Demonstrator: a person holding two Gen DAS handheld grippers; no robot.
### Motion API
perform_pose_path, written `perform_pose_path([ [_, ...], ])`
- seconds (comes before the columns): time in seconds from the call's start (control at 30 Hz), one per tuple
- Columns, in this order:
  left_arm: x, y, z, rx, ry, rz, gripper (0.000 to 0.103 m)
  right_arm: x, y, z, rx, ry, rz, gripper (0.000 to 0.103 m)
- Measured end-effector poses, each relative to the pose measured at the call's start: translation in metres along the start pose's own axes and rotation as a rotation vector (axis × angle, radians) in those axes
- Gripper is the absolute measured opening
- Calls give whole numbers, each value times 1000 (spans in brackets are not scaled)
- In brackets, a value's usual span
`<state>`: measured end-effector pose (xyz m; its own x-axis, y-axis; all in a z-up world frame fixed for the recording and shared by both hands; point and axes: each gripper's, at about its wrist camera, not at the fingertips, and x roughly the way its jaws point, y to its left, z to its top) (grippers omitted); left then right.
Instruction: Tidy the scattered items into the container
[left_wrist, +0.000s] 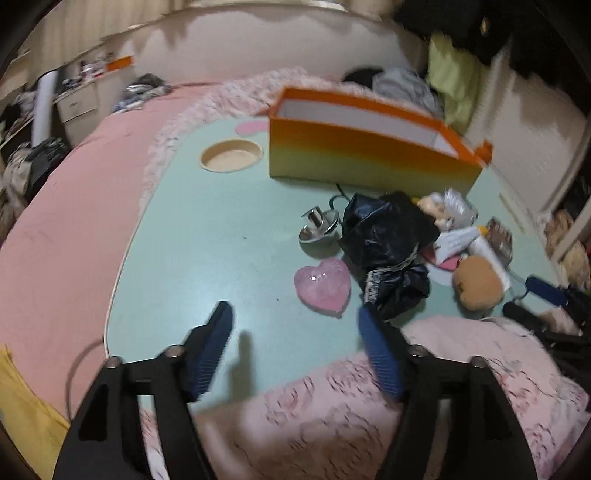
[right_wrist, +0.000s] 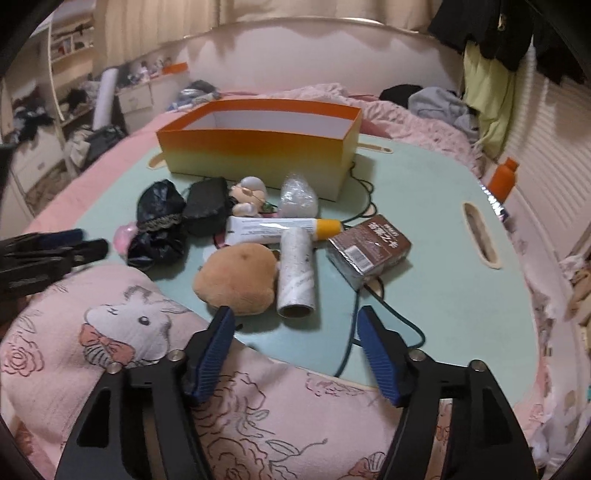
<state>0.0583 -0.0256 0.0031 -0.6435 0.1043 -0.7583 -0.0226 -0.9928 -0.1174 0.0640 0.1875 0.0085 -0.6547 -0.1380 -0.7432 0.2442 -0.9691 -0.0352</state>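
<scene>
Left gripper jaws apart, nothing btwn them, over the pale green tabletop near a pink translucent heart-shaped dish. Right gripper jaws also apart, empty, just short of a tan plush toy and a white cardboard tube. Orange-to-yellow open cardboard box stands at the far side, inside mostly hidden by its wall. Crumpled black plastic bag covers part of the clutter; left view blurred, small items behind it hard to make out.
</scene>
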Motion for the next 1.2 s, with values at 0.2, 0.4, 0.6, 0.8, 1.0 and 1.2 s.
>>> perform_pose_path([
  [0.2, 15, -7, -13, -6, 13, 24, 78, 6, 1, 1, -4, 18, -15, 72],
  [0.4, 19, -4, -12, -18, 18, 25, 82, 6, 3, 0, -8, 13, -19, 73],
  [0.6, 20, -4, -12, -15, 19, 27, 82, 6, 2, 0, 0, 18, -10, 74],
  [0.8, 20, -5, -11, -19, 19, 21, 82, 7, 2, 0, 7, 20, -5, 75],
  [1.0, 18, -12, 4, 16, -29, 40, 82, 7, 0, 0, 19, 24, 6, 76],
  [1.2, 38, -15, 15, 20, 17, 3, 82, 8, -1, -1, 21, 26, 8, 77],
])
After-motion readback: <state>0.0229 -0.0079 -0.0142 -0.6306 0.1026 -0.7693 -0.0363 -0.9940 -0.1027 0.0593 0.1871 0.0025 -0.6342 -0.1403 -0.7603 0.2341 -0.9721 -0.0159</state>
